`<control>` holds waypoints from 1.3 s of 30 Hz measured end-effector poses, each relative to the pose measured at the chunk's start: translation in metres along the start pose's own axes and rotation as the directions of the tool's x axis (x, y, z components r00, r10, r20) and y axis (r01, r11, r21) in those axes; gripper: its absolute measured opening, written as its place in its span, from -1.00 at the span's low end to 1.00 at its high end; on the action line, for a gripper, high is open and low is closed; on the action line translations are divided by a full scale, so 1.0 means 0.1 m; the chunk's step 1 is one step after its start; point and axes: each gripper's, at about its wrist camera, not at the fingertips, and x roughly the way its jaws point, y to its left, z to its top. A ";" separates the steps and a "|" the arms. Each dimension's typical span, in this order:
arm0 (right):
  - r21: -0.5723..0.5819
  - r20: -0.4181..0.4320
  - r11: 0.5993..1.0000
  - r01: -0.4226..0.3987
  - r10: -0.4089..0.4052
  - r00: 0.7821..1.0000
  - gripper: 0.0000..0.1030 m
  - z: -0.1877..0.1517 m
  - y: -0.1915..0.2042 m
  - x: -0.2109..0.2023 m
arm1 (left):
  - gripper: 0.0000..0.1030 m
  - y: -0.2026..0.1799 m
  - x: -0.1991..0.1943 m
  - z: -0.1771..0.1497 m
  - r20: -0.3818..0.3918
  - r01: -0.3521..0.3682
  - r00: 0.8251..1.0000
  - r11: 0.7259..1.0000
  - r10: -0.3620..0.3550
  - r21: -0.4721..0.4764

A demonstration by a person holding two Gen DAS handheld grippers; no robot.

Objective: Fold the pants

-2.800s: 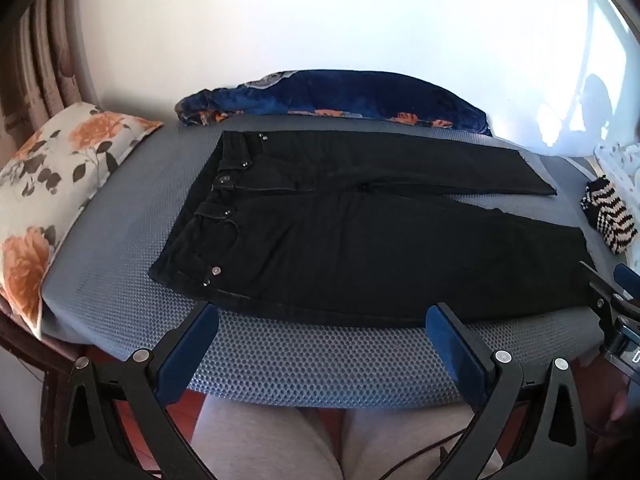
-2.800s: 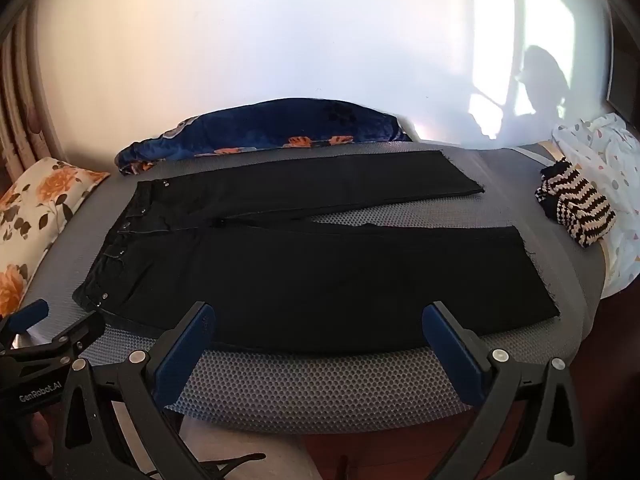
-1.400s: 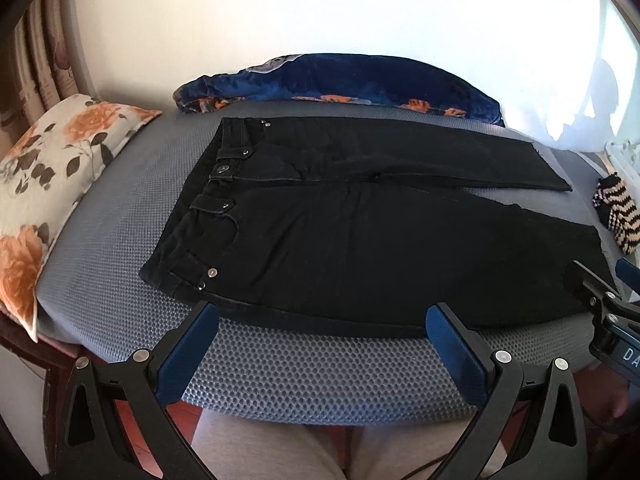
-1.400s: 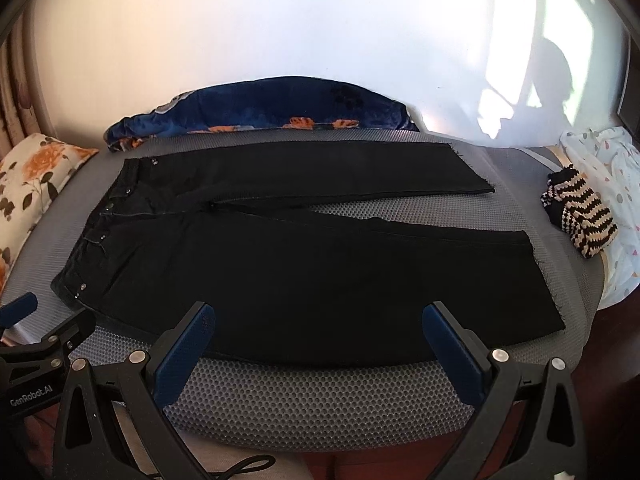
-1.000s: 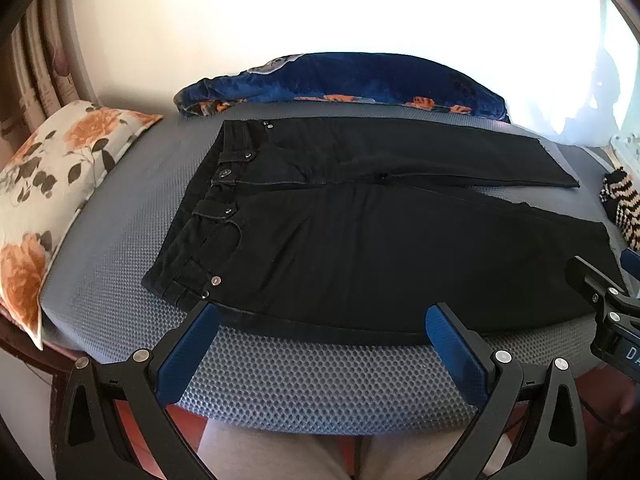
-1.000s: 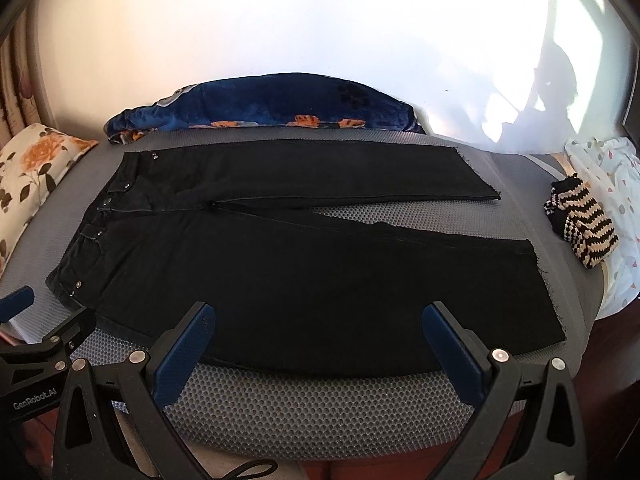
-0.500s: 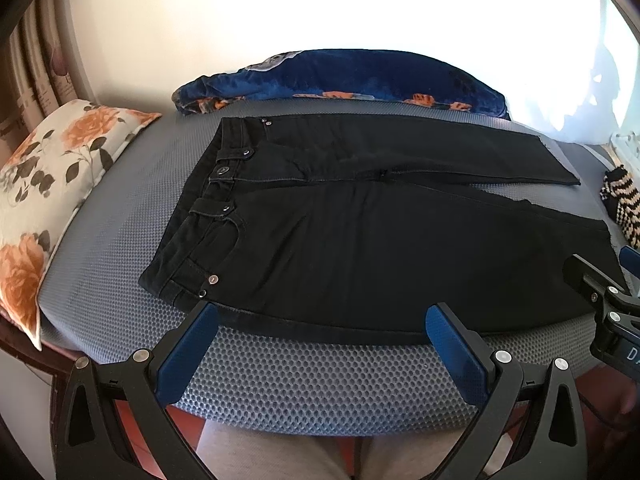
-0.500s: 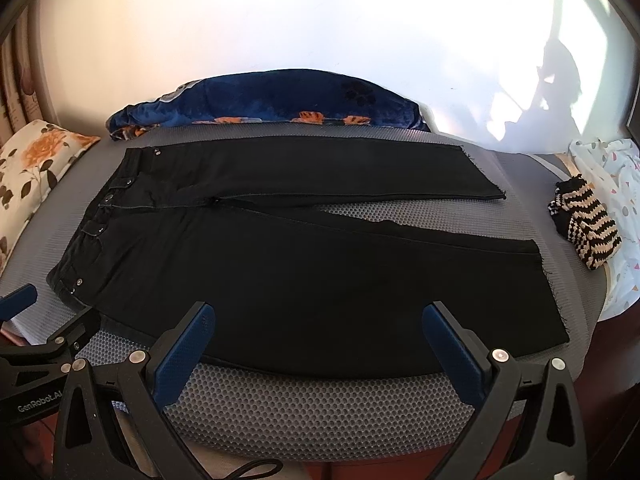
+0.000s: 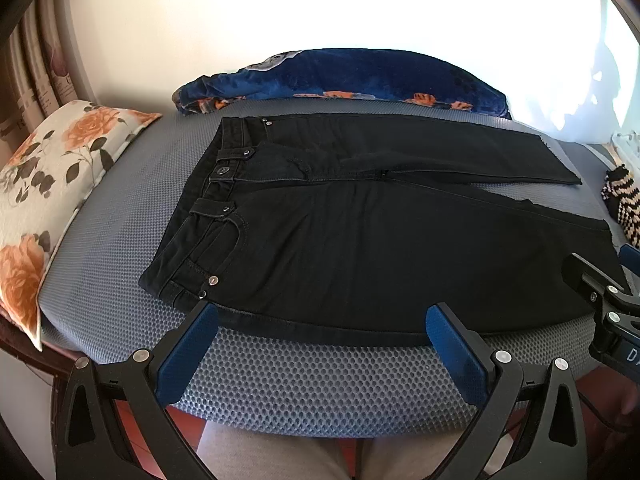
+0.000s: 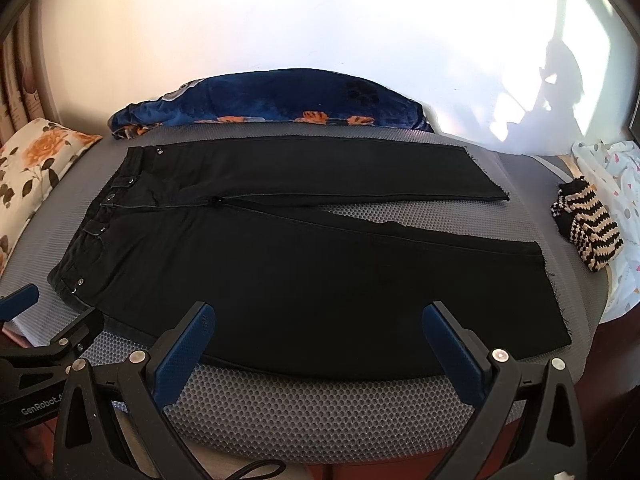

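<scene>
Two claws: both hover at the near edge of the bed, each spread wide with nothing between its blue pads.
Left claw (image 9: pixel 320 338): poised just short of the near hem of the waist end; its left pad lies close to the rivets at the pants' near corner, touching nothing that can be seen.
Right claw (image 10: pixel 316 334): poised over the near edge of the closer leg, toward the cuff end; contact with the cloth cannot be told.
Pants (image 10: pixel 304 264): black, laid flat and unfolded on the bed, waistband to the left, legs running to the right and spread in a narrow V, so a wedge of mattress shows between them near the cuffs.
Bed (image 9: pixel 120 216): grey mesh-textured mattress cover, carrying the pants across its middle.
Floral pillow (image 9: pixel 44 184): at the left end of the bed, apart from the waistband.
Blue blanket (image 10: pixel 272 100): bunched along the far edge by the wall, just beyond the far leg.
Striped knit item (image 10: pixel 588 228): at the right end, apart from the cuffs.
Person: pale trousered legs (image 9: pixel 280 456) show below the left claw.
</scene>
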 end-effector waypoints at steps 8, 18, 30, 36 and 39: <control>-0.001 0.002 1.000 0.000 0.000 1.000 1.00 0.01 0.02 0.01 | 1.00 -0.01 0.00 0.01 0.001 0.001 1.000 1.000 -0.001 0.004; 0.004 -0.006 1.000 -0.003 0.003 1.000 1.00 0.01 0.02 0.04 | 1.00 0.00 0.04 0.02 0.004 0.007 1.000 1.000 -0.007 0.002; 0.014 -0.012 0.999 -0.032 0.032 0.999 1.00 0.09 0.01 0.17 | 1.00 0.15 0.16 0.22 0.007 0.011 1.000 1.000 -0.011 -0.018; 0.018 -0.013 0.999 -0.052 0.052 0.999 1.00 0.22 -0.01 0.31 | 0.99 0.39 0.33 0.46 0.015 0.012 1.000 0.999 -0.012 -0.040; 0.020 -0.007 0.997 -0.070 0.070 0.998 1.00 0.32 -0.02 0.38 | 0.97 0.62 0.47 0.65 0.012 0.021 1.000 0.997 -0.020 -0.081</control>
